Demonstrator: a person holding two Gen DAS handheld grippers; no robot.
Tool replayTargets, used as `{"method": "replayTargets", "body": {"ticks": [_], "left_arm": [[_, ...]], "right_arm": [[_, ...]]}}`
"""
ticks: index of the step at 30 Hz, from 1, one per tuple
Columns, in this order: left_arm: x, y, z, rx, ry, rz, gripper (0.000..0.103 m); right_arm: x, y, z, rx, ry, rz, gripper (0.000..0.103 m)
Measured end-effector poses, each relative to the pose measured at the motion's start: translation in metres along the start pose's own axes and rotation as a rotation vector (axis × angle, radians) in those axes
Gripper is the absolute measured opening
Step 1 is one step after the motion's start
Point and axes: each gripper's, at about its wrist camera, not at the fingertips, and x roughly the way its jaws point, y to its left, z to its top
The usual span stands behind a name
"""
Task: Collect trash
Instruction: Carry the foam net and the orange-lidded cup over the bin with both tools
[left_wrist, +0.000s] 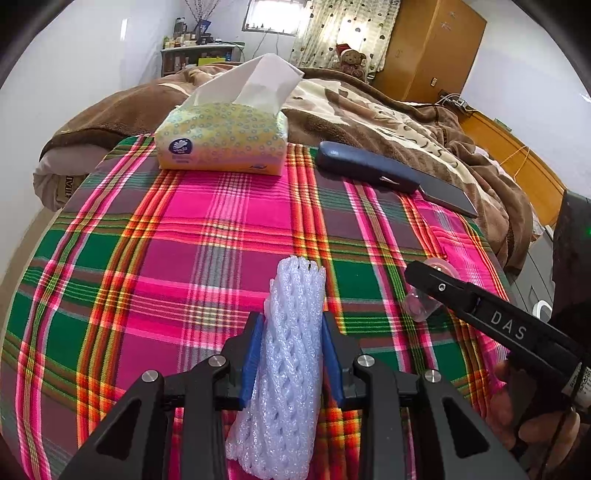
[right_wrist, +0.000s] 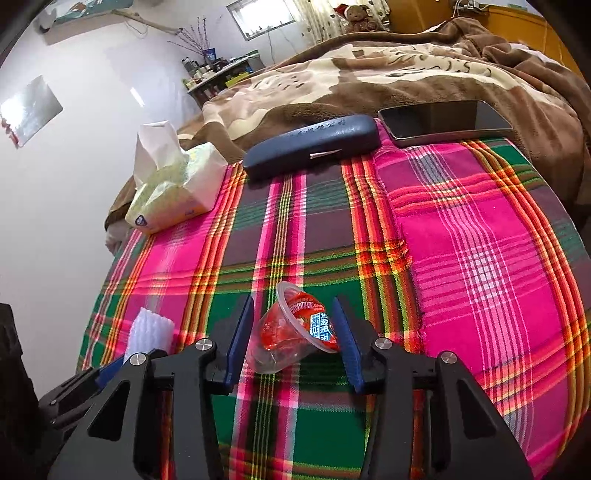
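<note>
My left gripper (left_wrist: 292, 332) is shut on a white foam fruit net (left_wrist: 286, 354), which stands upright between its blue pads over the plaid cloth (left_wrist: 184, 258). The net also shows in the right wrist view (right_wrist: 149, 334) at lower left. My right gripper (right_wrist: 293, 325) is open around a clear plastic jelly cup (right_wrist: 291, 328) with a peeled red lid, lying on its side on the cloth; the pads stand beside it with gaps. In the left wrist view the right gripper's finger (left_wrist: 443, 288) partly hides the cup (left_wrist: 421, 304).
A tissue pack (left_wrist: 221, 138) sits at the far left of the cloth, a dark blue glasses case (left_wrist: 365, 166) and a phone (right_wrist: 447, 118) at the far edge. A brown blanket (right_wrist: 369, 81) covers the bed behind. A wooden wardrobe (left_wrist: 428, 44) stands at back.
</note>
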Motion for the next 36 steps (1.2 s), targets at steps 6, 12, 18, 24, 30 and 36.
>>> {"method": "replayTargets", "body": {"ticks": [6, 12, 18, 24, 30, 36], "left_arm": [[-0.011, -0.011, -0.003, 0.016, -0.015, -0.010, 0.032], [-0.034, -0.032, -0.008, 0.045, -0.046, -0.021, 0.032], [-0.057, -0.058, -0.017, 0.075, -0.070, -0.039, 0.032], [-0.077, -0.093, -0.027, 0.129, -0.096, -0.062, 0.032], [-0.090, -0.139, -0.039, 0.198, -0.111, -0.102, 0.032], [-0.098, -0.191, -0.050, 0.263, -0.123, -0.156, 0.032]], "right_arm": [[-0.026, -0.003, -0.002, -0.019, -0.043, 0.012, 0.040], [-0.058, -0.009, -0.004, -0.035, -0.096, 0.011, 0.037], [-0.090, -0.021, -0.009, -0.031, -0.145, 0.024, 0.036], [-0.123, -0.039, -0.015, -0.018, -0.192, 0.010, 0.036], [-0.154, -0.065, -0.021, 0.001, -0.238, -0.026, 0.036], [-0.182, -0.097, -0.023, 0.026, -0.285, -0.076, 0.036]]}}
